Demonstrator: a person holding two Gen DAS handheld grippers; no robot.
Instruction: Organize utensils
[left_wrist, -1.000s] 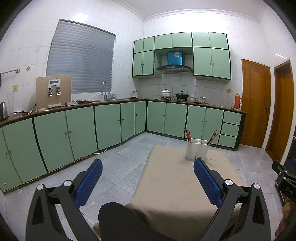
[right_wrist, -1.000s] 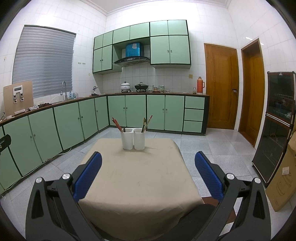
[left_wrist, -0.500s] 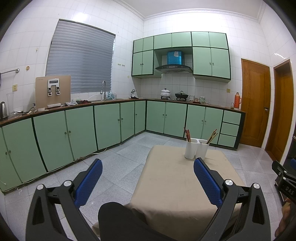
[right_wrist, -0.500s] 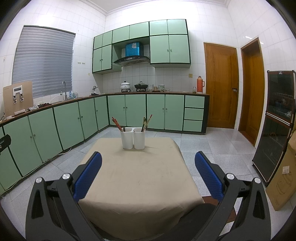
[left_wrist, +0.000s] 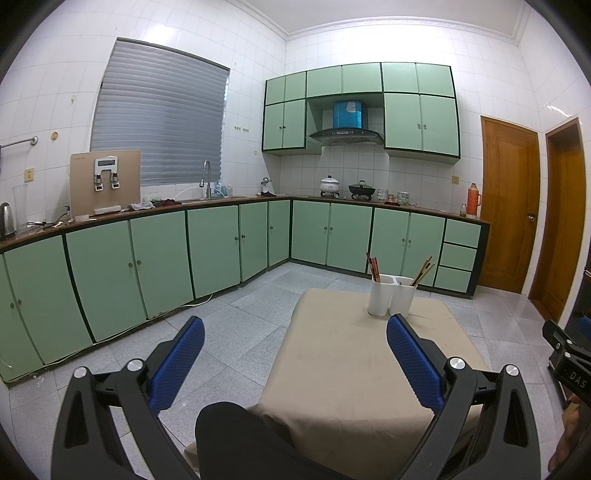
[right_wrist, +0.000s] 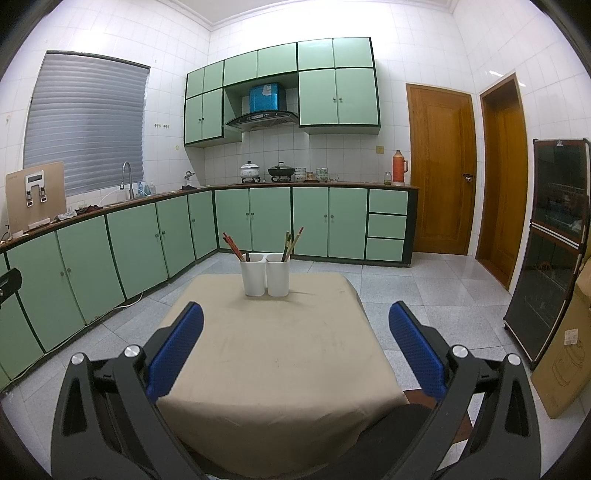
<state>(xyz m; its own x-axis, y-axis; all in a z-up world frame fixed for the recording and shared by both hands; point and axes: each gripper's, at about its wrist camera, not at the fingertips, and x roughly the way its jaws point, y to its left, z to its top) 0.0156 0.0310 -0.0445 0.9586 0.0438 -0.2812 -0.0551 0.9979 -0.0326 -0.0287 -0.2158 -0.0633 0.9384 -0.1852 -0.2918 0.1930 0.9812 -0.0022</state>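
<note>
Two white utensil holders (right_wrist: 265, 274) (left_wrist: 391, 300) stand side by side at the far end of a beige-covered table (right_wrist: 273, 354) (left_wrist: 354, 362). Dark red chopsticks (right_wrist: 233, 245) (left_wrist: 373, 266) lean out of the left holder; brownish and green chopsticks (right_wrist: 291, 240) (left_wrist: 423, 270) lean out of the right one. My left gripper (left_wrist: 295, 350) is open and empty, held back near the table's front left corner. Centred over the near half of the table, my right gripper (right_wrist: 295, 343) is open and empty too. Both are well short of the holders.
Green kitchen cabinets (right_wrist: 147, 236) with a worktop run along the left and back walls. A dark glass-front cabinet (right_wrist: 550, 251) and a cardboard box (right_wrist: 565, 350) stand at the right. Tiled floor surrounds the table. A person's dark-clad knee (left_wrist: 236, 435) shows under the left gripper.
</note>
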